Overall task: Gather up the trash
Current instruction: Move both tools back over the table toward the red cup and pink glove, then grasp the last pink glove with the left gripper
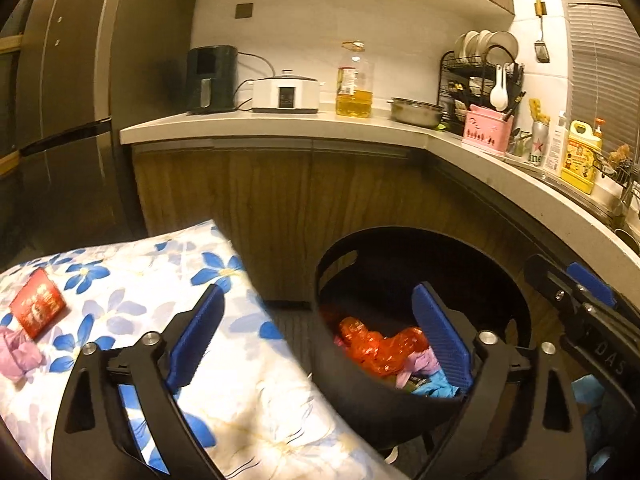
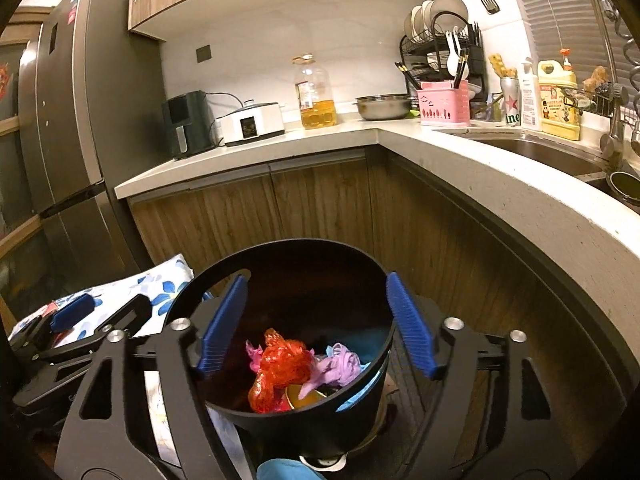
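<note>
Both your claws hang released, left claw (image 1: 320, 336) and right claw (image 2: 316, 320), nothing between them. One black bin (image 2: 280, 252) holds the trash; one red packet (image 1: 38, 302) lies on the floral cushion (image 1: 248, 392).

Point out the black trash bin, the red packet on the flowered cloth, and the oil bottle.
black trash bin (image 2: 304, 406), right wrist view, front wall.
red packet (image 1: 38, 303), left wrist view, its face.
oil bottle (image 1: 354, 102), left wrist view, oil-filled lower body.

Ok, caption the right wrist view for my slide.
Open right gripper above a black bin holding a red mesh bag and purple glove.
</note>
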Tool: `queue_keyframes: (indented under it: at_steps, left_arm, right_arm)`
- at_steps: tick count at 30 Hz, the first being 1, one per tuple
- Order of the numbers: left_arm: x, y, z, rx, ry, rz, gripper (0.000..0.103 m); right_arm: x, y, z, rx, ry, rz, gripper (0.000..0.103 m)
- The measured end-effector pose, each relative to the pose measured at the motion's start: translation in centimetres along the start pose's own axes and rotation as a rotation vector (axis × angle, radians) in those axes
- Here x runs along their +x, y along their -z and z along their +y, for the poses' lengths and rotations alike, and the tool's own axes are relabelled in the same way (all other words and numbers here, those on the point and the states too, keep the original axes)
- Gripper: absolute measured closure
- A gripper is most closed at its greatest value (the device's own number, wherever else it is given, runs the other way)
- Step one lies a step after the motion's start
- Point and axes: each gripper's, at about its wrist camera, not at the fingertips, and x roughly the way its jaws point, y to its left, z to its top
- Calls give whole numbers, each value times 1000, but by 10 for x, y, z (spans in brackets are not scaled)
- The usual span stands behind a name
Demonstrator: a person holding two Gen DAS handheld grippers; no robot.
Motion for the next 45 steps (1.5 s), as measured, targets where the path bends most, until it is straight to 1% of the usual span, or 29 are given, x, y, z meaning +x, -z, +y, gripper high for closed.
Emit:
queue_keyframes:
  at_steps: [4,7,10,15,20,25,29,32,37,40,45]
  left_arm:
    - [-14,8,16,-16,-34,-17,6]
    - [-25,13,30,-20,-72,-34,6]
    - [-36,16,47,-32,-116,-50,6]
    - [-50,22,74,-63,-160,-54,6]
    - [-62,30,93,-76,-204,-55,6]
    - [-75,40,115,-89,-253,-54,6]
    - [-84,48,142,-104,-320,-56,6]
    - [-89,54,168,-148,-363,-46,6]
    - [-96,62,208,-183,-452,-41,6]
    - [-96,64,230,-200,-501,-34,6]
    - [-87,66,261,-233,-545,-10,6]
  right_arm:
    - [-4,2,3,1,-1,-1,21]
    - [-8,5,10,3,-10,7,21]
    - [-14,10,19,-1,-7,-6,21]
    - [-23,17,33,13,-10,-18,21]
    - [-29,25,50,7,-21,-17,21]
    - [-35,33,75,-7,-53,-8,21]
    - [-39,39,97,-24,-79,-9,21]
    - [-41,43,115,-31,-104,-11,21]
    - [-41,54,151,-57,-154,-4,21]
    - [-38,59,168,-69,-180,10,21]
    - [-33,67,194,-86,-221,28,21]
